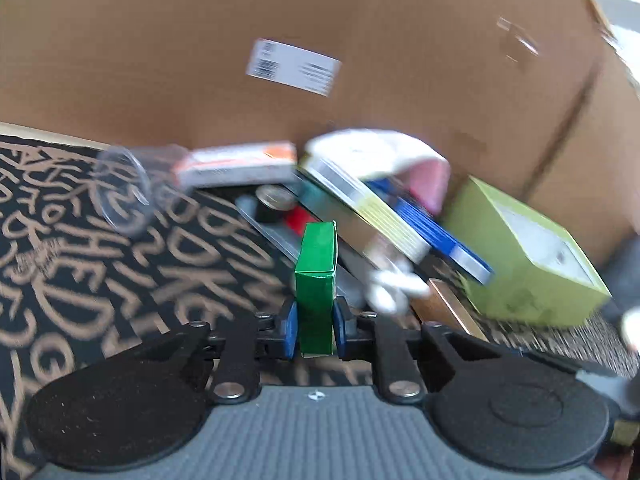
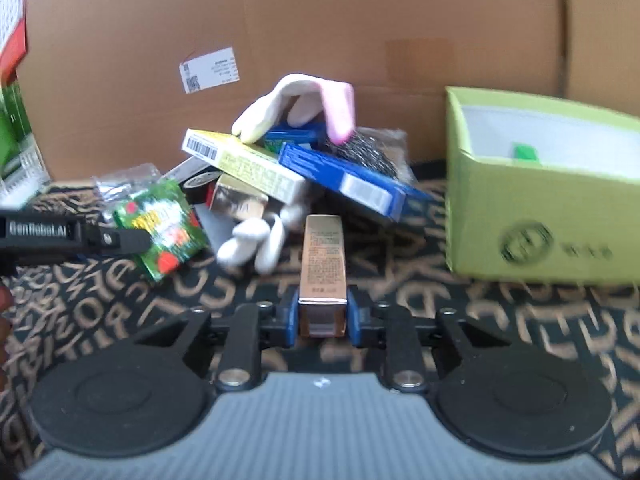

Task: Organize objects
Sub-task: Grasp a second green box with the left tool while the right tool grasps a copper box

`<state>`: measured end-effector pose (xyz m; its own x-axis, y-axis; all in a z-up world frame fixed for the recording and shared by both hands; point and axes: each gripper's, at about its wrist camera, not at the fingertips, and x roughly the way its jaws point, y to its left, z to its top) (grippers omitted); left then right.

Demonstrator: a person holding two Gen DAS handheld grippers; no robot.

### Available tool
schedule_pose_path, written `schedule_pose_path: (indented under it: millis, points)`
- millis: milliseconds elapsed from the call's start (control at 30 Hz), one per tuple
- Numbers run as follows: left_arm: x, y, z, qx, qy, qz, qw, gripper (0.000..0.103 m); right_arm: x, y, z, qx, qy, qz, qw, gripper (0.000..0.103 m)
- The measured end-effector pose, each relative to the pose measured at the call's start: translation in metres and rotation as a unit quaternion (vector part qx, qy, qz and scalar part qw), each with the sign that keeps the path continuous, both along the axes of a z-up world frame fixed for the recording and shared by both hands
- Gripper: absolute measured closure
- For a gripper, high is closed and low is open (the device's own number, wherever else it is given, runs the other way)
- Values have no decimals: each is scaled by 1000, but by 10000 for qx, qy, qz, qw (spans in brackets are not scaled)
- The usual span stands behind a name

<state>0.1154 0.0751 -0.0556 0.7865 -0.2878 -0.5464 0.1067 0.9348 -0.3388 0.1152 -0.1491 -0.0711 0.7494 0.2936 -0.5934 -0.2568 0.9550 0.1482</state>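
Objects: you have a loose heap (image 2: pixel 296 168) of cartons, gloves and a scouring pad against the cardboard wall, and two pieces already in hand.
Green carton (image 1: pixel 316 284): you hold it upright in the left gripper (image 1: pixel 315 330), blue pads pressed on both narrow sides near its bottom end.
Gold carton (image 2: pixel 323 276): you hold it in the right gripper (image 2: pixel 323 316), fingers closed on its near end, its length pointing away above the patterned mat (image 2: pixel 500 320).
Lime-green box (image 2: pixel 532 216): it sits open-topped to your right of the heap, something green already inside; it looks like the likely place for sorted pieces.
Right-hand move: carry the gold carton over the rim before you let the fingers part, and lower it so it lies flat.
Left-hand move: your grip sits low on a tall carton, so move steadily or it may pivot.
Watch: the blue carton (image 2: pixel 344 180) and yellow carton (image 2: pixel 244 160) lean loosely; keep clear of them.
Also near: a clear plastic cup (image 1: pixel 124 196) lies on its side, left of the heap.
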Motion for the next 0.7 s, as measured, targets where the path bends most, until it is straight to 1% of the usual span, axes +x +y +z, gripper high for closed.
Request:
schedule_pose_path:
  millis: [100, 267, 300, 333, 367, 400, 433, 467, 500, 533, 600, 633, 667, 700]
  points:
    - [-29, -19, 0, 47, 18, -425, 9991, 85, -29, -20, 5, 117, 22, 24, 9999, 80]
    - [-63, -44, -6, -247, 291, -1165, 9925, 85, -83, -46, 14, -114, -34, 42, 9999, 80]
    - [-67, -48, -8, -265, 319, -1266, 9911, 85, -94, -53, 16, -109, -31, 18, 9999, 80]
    - [-69, -53, -9, -206, 335, -1332, 9903, 85, -102, -59, 17, -94, -26, 3, 10000, 79]
    - [-69, -59, -9, -68, 323, -1344, 9904, 85, -110, -65, 18, -120, -2, 16, 9999, 79]
    - [-68, -65, -9, 99, 259, -1297, 9912, 83, -114, -67, 19, -208, 45, 38, 9998, 79]
    - [-67, -70, -9, 269, 206, -1261, 9914, 80, -117, -69, 17, -311, 22, -7, 9995, 76]
    - [-65, -74, -8, 401, 160, -1267, 9910, 76, -120, -70, 17, -411, -21, -59, 9991, 74]
    - [-63, -78, -7, 436, 111, -1287, 9907, 73, -120, -70, 16, -503, -40, -100, 9987, 69]
    - [-61, -79, -7, 416, 90, -1273, 9910, 72, -119, -71, 15, -532, -68, -141, 9985, 68]
    - [-56, -80, -6, 381, 113, -1212, 9918, 73, -117, -71, 15, -437, -98, -102, 9989, 68]
    - [-57, -79, -6, 401, 113, -1218, 9917, 74, -115, -72, 15, -363, -113, -41, 9993, 68]
    - [-56, -80, -6, 432, 83, -1223, 9915, 79, -113, -71, 15, -315, -115, 7, 9994, 68]
    - [-56, -80, -6, 475, 52, -1222, 9914, 79, -111, -70, 14, -326, -111, 26, 9994, 68]
